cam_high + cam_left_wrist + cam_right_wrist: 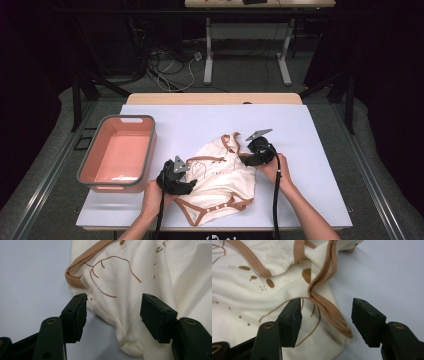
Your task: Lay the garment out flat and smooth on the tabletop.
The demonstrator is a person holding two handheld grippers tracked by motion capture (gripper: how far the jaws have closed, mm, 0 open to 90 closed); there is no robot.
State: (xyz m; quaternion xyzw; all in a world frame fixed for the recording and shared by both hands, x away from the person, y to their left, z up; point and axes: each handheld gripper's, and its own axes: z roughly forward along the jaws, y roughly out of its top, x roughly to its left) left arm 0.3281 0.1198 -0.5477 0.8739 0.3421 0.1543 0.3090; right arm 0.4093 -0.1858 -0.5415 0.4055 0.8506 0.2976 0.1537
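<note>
A cream baby bodysuit [220,177] with tan trim and brown line drawings lies crumpled on the white table top [200,125]. My left gripper [186,184] sits at the garment's left edge. In the left gripper view it is open [113,315], its jaws standing either side of a cream hemmed fold of the bodysuit [125,290]. My right gripper [248,159] is at the garment's right edge. In the right gripper view it is open [325,321], its jaws straddling a tan-trimmed edge of the bodysuit [262,290].
A pink tub with a grey rim [100,150] stands on the left of the table. A person's hands [272,170] hold the grippers, with cables trailing toward the near edge. Bare table lies behind and to the right of the garment.
</note>
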